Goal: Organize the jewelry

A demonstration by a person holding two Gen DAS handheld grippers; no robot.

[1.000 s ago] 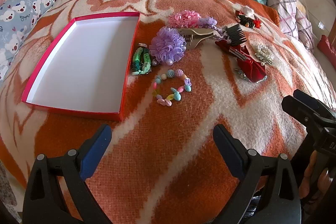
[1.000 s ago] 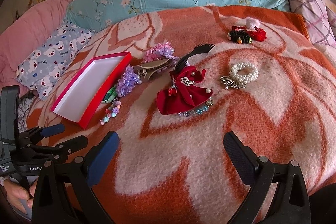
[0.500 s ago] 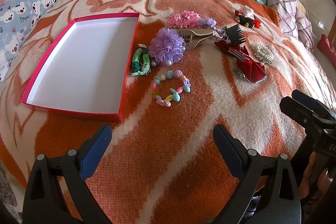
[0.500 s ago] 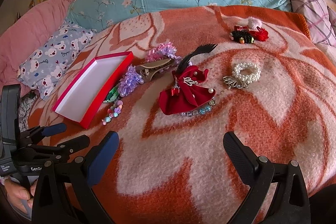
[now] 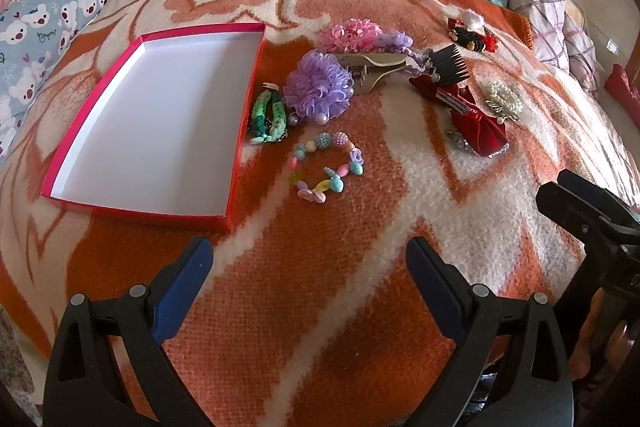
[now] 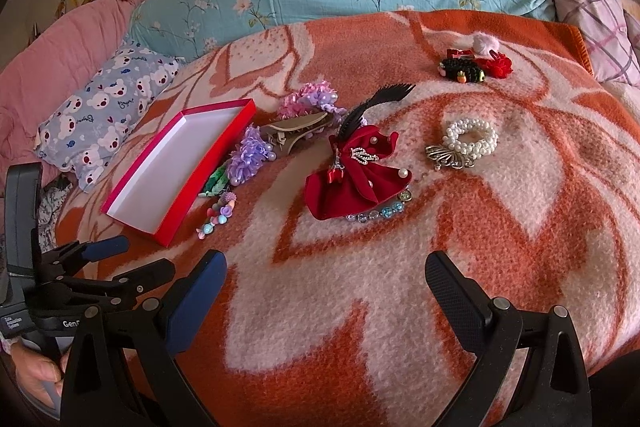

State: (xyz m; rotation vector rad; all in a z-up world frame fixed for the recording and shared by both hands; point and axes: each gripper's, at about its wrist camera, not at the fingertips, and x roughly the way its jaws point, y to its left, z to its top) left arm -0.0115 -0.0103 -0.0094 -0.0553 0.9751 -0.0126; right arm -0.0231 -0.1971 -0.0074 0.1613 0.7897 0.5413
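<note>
Right gripper [image 6: 326, 285] has edged forward, spread wide above blanket [image 6: 360, 307].

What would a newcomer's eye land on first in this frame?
Probably the red box, lying open and white inside on the left of the orange blanket. Right of it sits a cluster of hair pieces and bracelets, led by a purple pom-pom and a red velvet bow. A pearl bracelet lies apart, further right.
</note>
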